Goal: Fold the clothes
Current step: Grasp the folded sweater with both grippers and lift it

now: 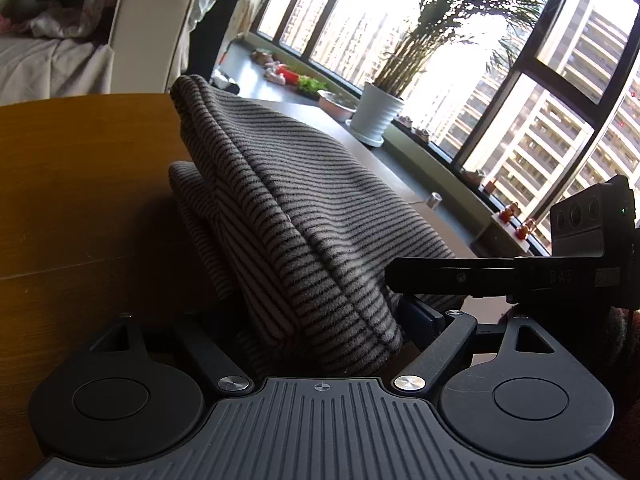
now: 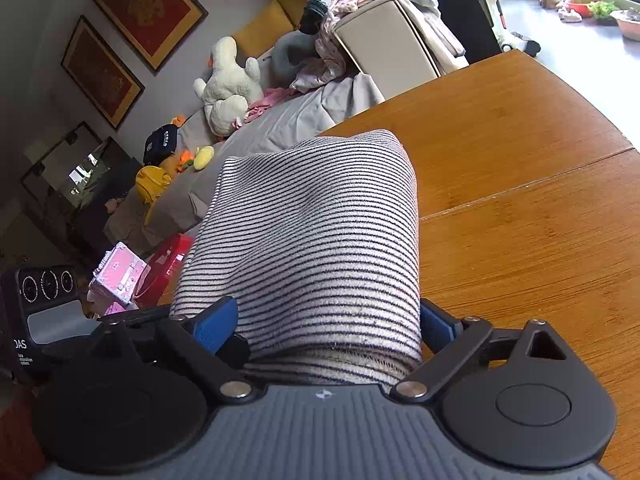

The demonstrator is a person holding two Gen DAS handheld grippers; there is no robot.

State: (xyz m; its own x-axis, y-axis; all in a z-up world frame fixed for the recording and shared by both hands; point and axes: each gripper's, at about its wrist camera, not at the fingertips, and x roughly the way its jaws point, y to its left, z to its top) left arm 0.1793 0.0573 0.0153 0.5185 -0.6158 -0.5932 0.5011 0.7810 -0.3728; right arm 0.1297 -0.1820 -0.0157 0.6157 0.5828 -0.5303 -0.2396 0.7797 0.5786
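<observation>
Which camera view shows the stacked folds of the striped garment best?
The left wrist view: the striped garment shows its layered edges from the side. The right wrist view shows only its smooth top surface.

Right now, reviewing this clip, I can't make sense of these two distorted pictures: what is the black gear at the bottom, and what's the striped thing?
Each picture comes from a fisheye camera on a hand-held two-finger gripper, looking along its fingers; a person carries one per hand. The left gripper and right gripper each have the same folded striped garment between wide-set jaws. Whether the pads pinch it is hidden. It lies on the wooden table. The other gripper shows at each picture's edge.
</observation>
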